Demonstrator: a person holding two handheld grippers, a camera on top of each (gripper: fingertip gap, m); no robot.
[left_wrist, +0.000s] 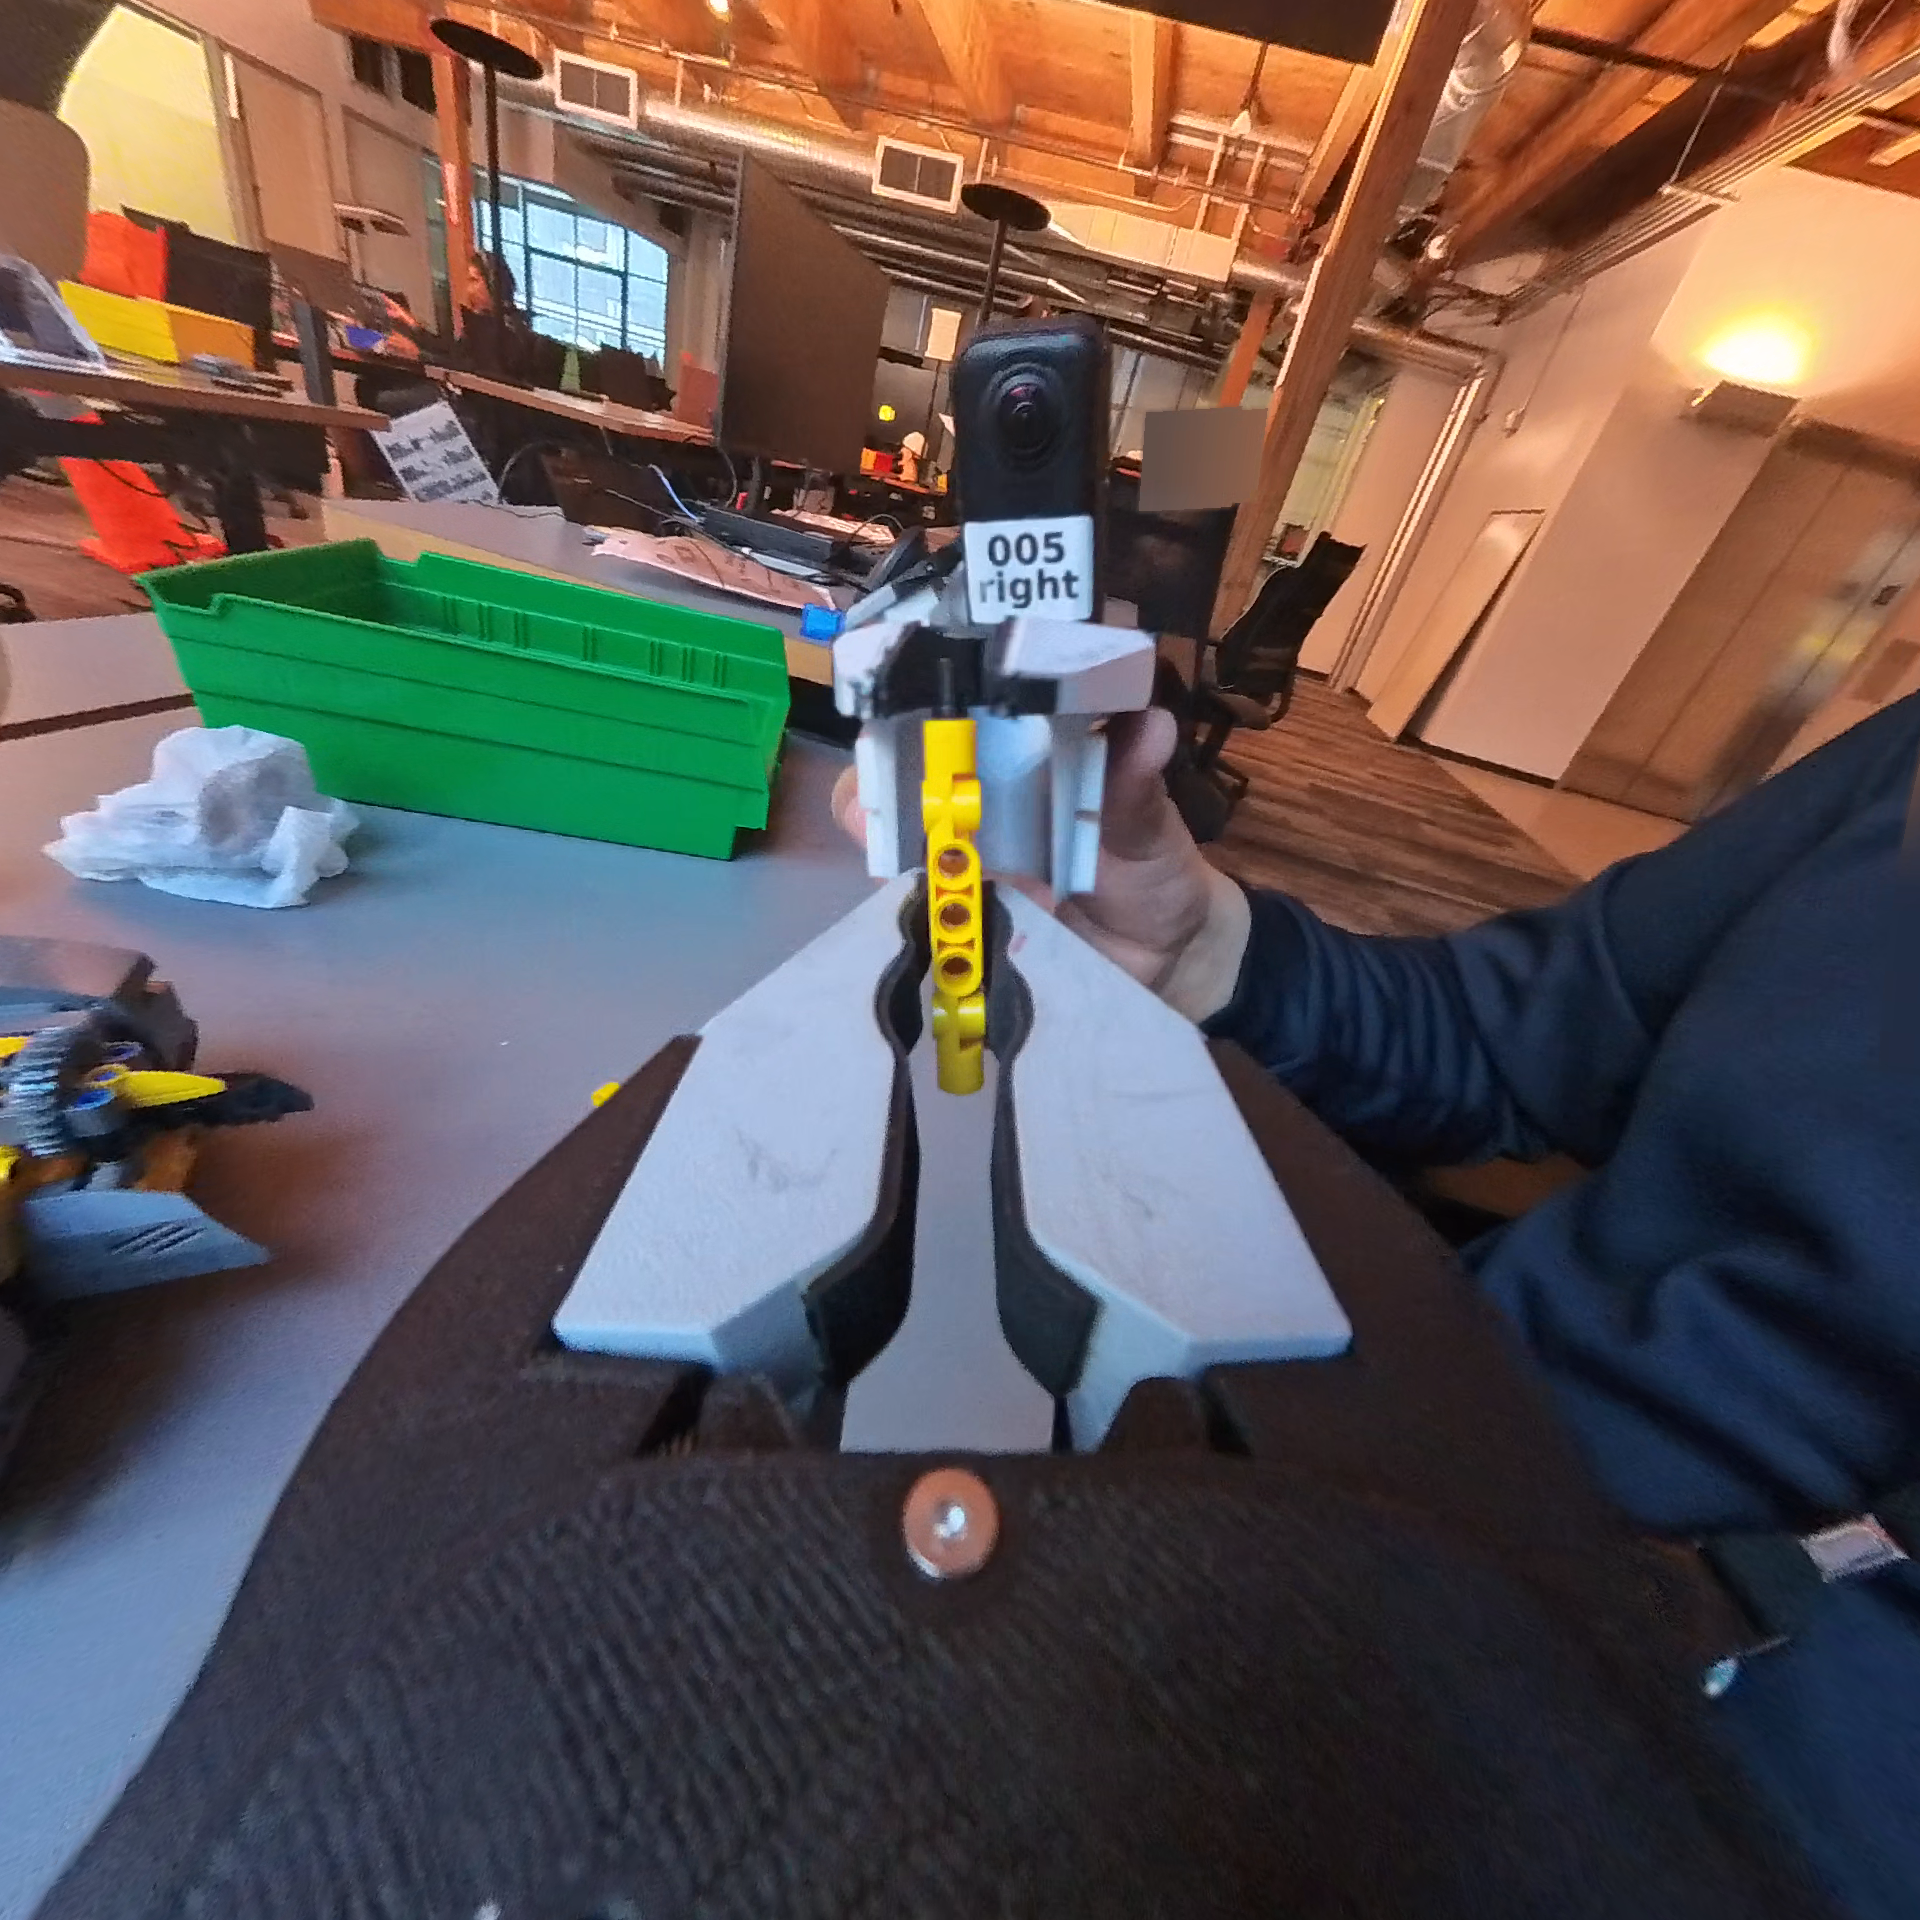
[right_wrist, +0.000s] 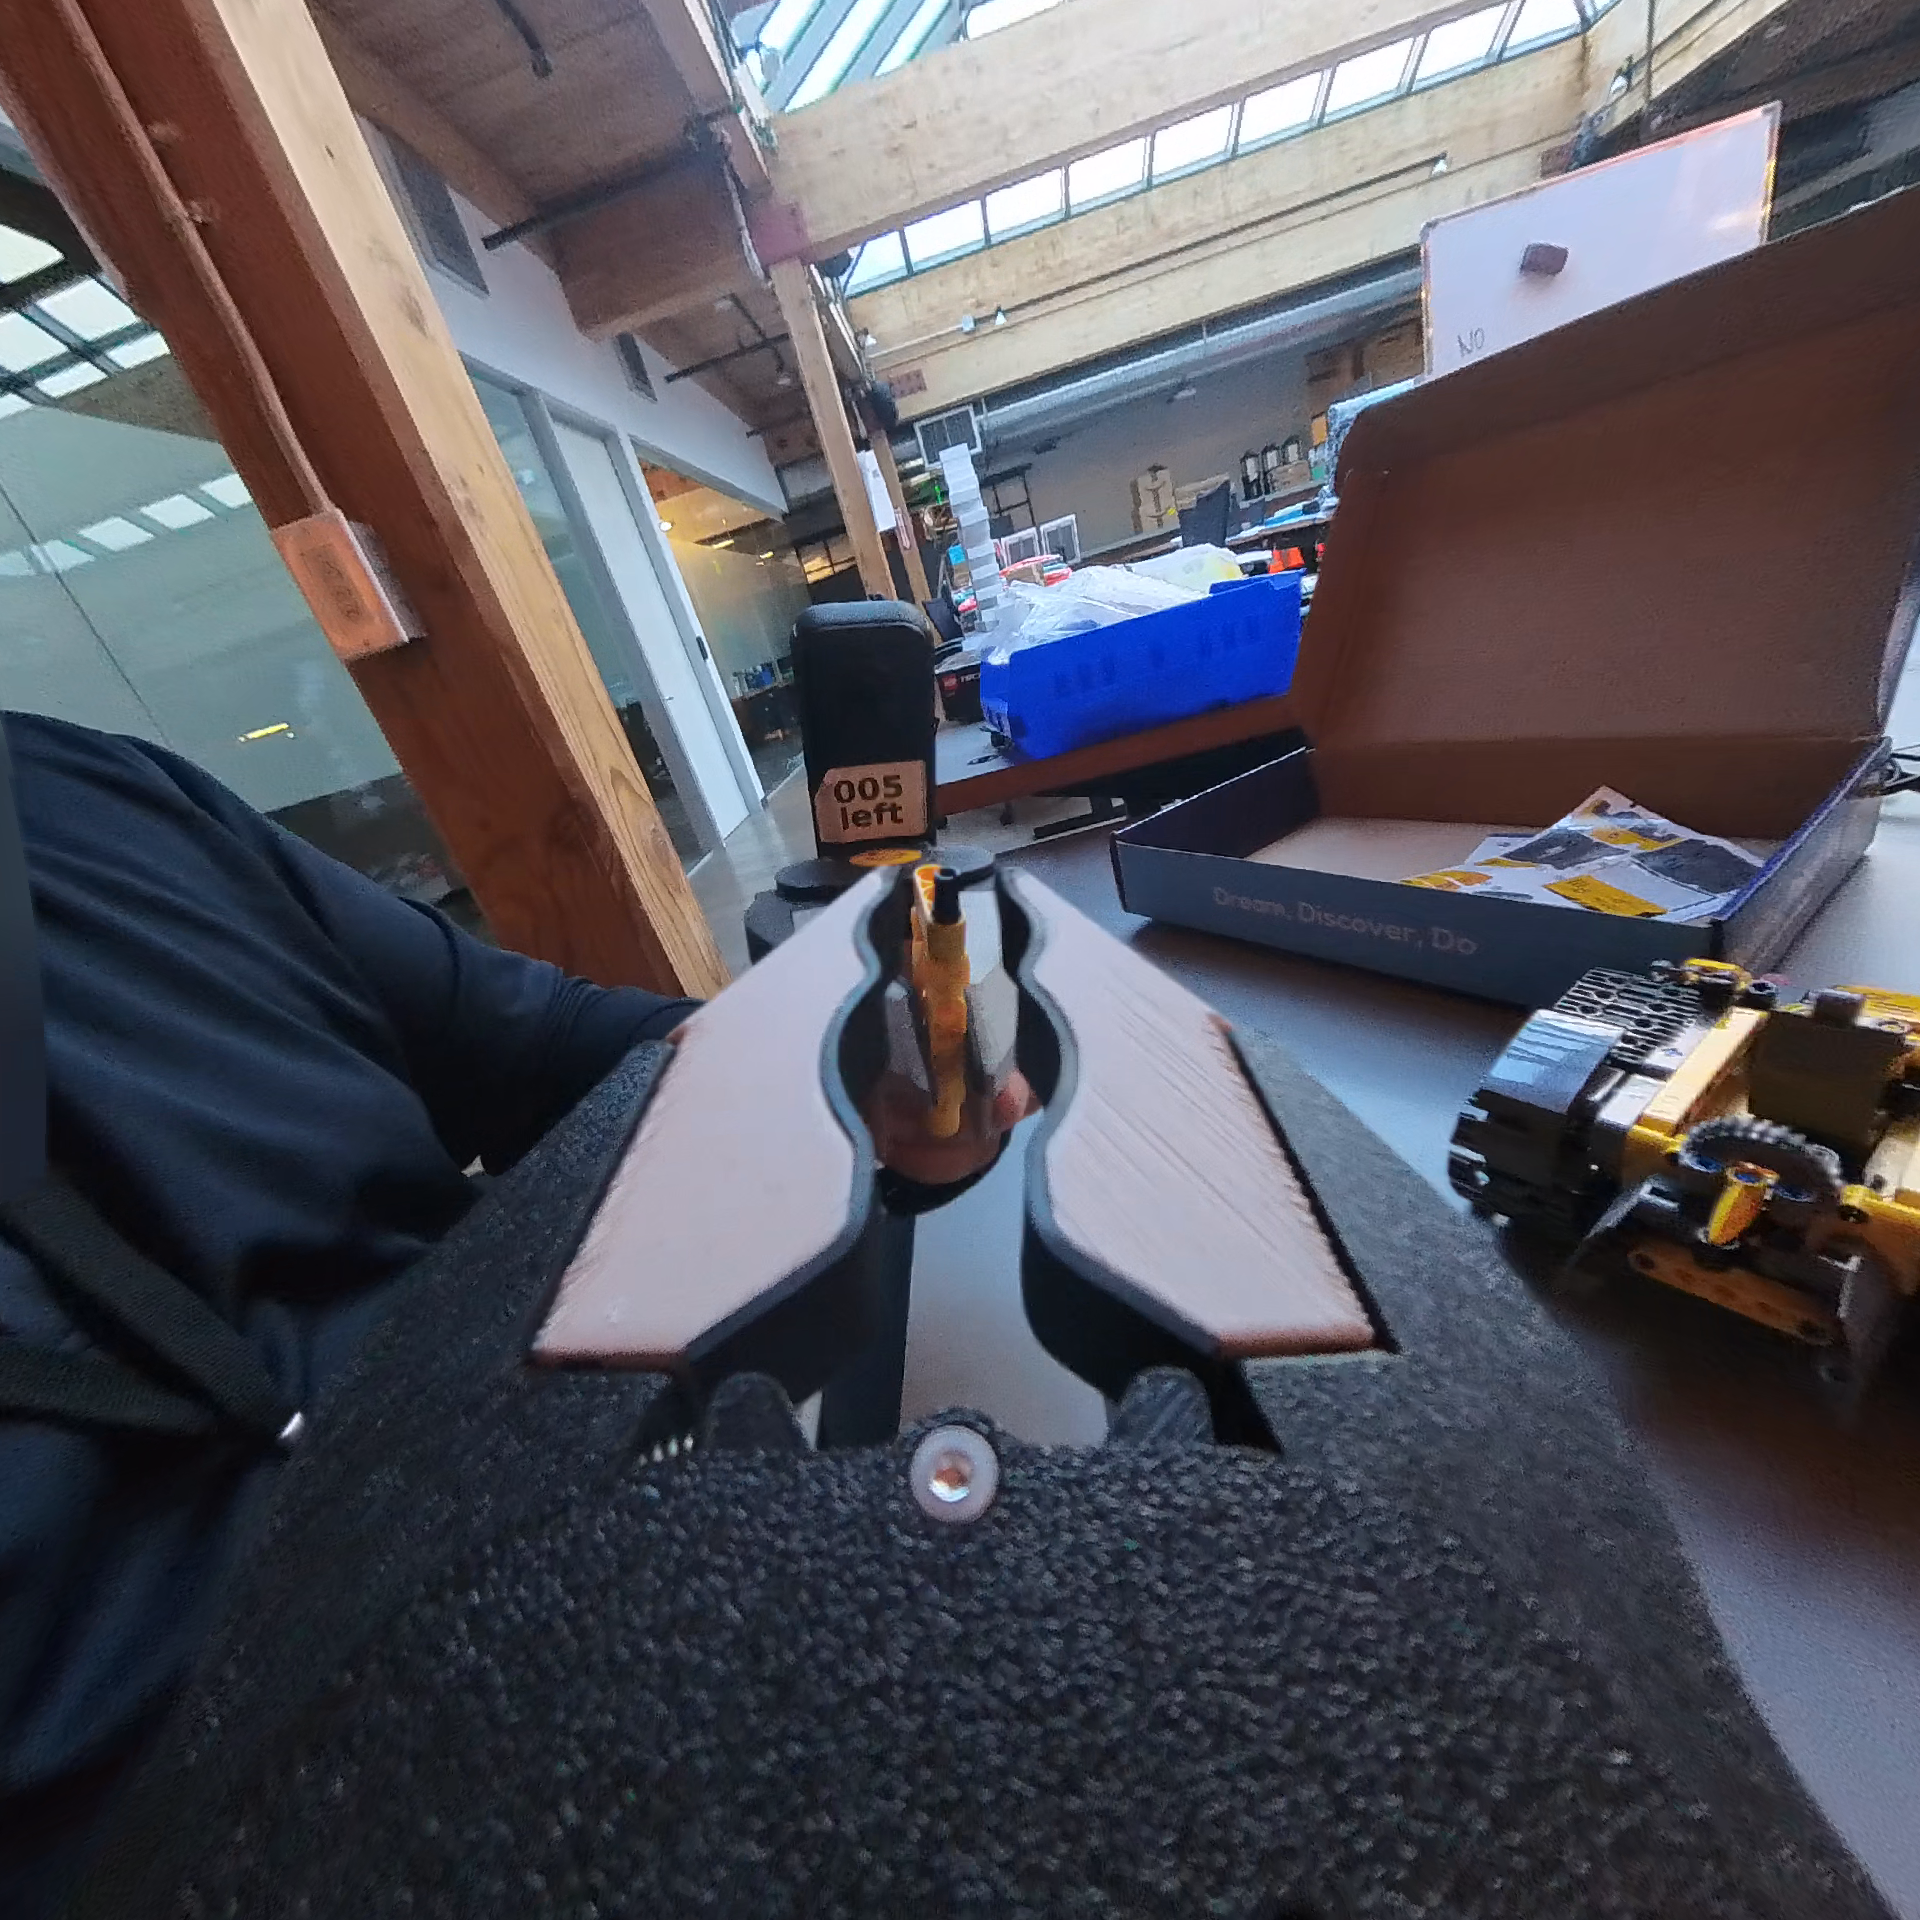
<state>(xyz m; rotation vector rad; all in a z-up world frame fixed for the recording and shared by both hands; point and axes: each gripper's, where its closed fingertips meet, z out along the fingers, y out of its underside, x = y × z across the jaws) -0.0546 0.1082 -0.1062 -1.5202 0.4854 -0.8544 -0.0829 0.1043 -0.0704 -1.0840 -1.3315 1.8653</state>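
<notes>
Your two grippers face each other tip to tip above the table (left_wrist: 520, 987), both pinched on one yellow beam (left_wrist: 954, 914), a slim toy-brick piece with a row of round holes. Left gripper (left_wrist: 951, 935): fingers nearly together, clamped on the lower end of the beam, which stands roughly upright between them. Right gripper (right_wrist: 940, 935): fingers likewise closed on the other end; a short black pin (right_wrist: 945, 896) sticks out of the beam at its tip. From the left wrist view your hand (left_wrist: 1143, 883) wraps the right gripper's body, dark sleeve (left_wrist: 1558, 1039) trailing off to the right. The beam is held in the air, clear of the table. On the table left of the left gripper lie a crumpled white plastic bag (left_wrist: 208, 821) and, behind it, a green bin (left_wrist: 478, 686). A partly built yellow-and-black brick vehicle (right_wrist: 1704, 1132) sits on the table right of the right gripper, well apart from it. Behind it stands an open cardboard box (right_wrist: 1558, 665) with printed sheets (right_wrist: 1600, 857) inside.
</notes>
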